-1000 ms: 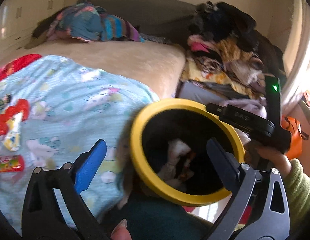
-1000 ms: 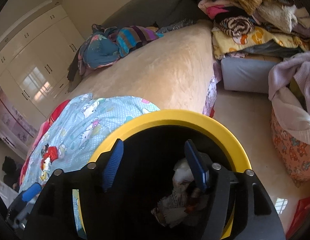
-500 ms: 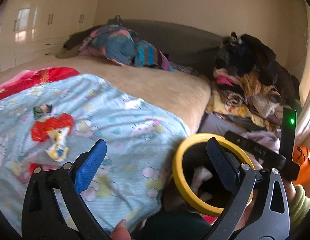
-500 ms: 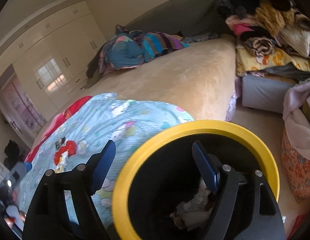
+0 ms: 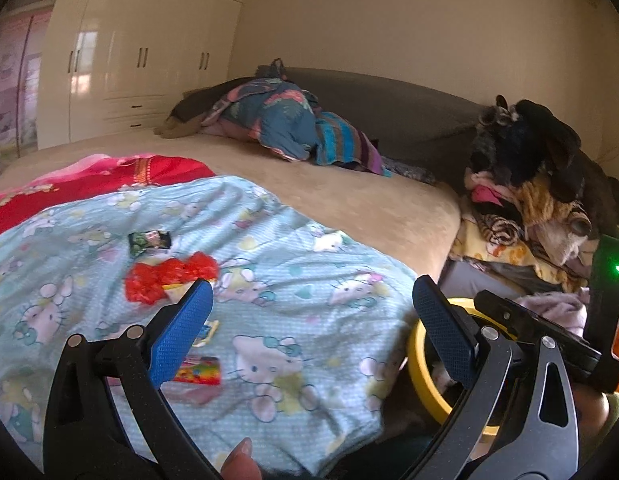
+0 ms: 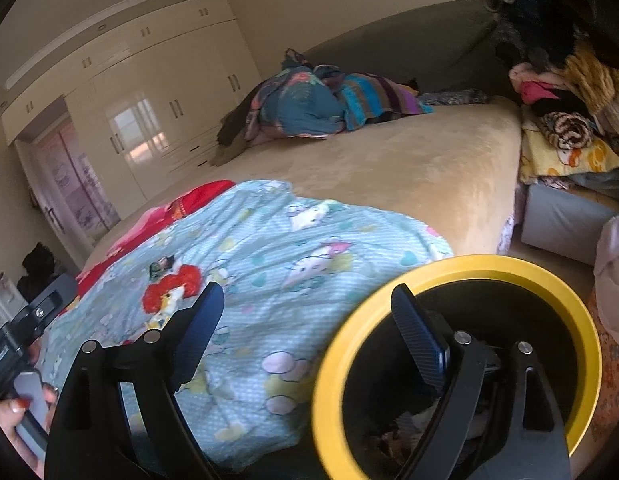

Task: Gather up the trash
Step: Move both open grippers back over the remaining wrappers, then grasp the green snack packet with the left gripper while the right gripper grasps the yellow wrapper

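Observation:
Several wrappers lie on the light blue cartoon blanket (image 5: 309, 264): a crumpled red one (image 5: 165, 280), a dark green one (image 5: 149, 239) and a colourful flat one (image 5: 199, 370). My left gripper (image 5: 309, 332) hangs open above the blanket, nothing between its blue pads. The yellow-rimmed black bin (image 5: 414, 364) stands low at the right beside the bed. In the right wrist view the bin (image 6: 509, 262) holds crumpled trash (image 6: 409, 428). My right gripper (image 6: 307, 340) hovers over the bin's left rim, its jaws opening and empty. The red wrapper (image 6: 171, 288) lies ahead to the left.
A beige bed (image 5: 369, 200) carries a heap of bedding (image 5: 293, 128) at its far end. Piled clothes (image 5: 529, 184) fill the right side. White wardrobes (image 5: 129, 60) line the back wall. A red cloth (image 5: 109, 176) lies beyond the blanket.
Both grippers have risen and swung left, away from the bin's mouth and toward the blanket with the wrappers. The right gripper's jaws have spread wider.

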{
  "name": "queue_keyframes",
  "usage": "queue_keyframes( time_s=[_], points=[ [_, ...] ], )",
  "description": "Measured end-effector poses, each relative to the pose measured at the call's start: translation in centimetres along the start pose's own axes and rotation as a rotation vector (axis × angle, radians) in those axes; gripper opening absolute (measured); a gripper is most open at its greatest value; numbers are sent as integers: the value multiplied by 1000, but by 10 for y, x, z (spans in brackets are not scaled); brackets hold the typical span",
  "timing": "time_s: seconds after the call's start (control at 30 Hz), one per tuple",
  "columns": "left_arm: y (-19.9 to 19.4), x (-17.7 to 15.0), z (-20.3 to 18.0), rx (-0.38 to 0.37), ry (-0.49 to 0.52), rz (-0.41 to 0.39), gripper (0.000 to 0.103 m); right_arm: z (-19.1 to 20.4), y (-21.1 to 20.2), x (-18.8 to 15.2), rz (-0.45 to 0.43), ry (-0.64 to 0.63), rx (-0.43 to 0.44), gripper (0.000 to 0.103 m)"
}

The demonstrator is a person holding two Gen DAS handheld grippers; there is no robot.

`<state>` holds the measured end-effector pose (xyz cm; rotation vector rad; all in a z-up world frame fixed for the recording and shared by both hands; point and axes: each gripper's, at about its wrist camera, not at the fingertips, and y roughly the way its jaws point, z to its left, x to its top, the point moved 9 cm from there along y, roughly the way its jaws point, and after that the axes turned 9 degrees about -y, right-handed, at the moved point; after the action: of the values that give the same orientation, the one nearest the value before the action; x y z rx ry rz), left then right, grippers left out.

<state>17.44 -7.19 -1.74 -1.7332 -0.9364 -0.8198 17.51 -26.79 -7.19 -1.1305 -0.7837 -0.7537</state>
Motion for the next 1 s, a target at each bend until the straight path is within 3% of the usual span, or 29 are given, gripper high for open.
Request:
queue_keyframes(
  time_s=[0.67,1.0],
  points=[
    [2,27,113,148,-125,-44,92,120,57,-4,83,-190,187,85],
    [28,40,183,225,-180,10,92,186,108,-15,160,-298,289,87]
  ],
)
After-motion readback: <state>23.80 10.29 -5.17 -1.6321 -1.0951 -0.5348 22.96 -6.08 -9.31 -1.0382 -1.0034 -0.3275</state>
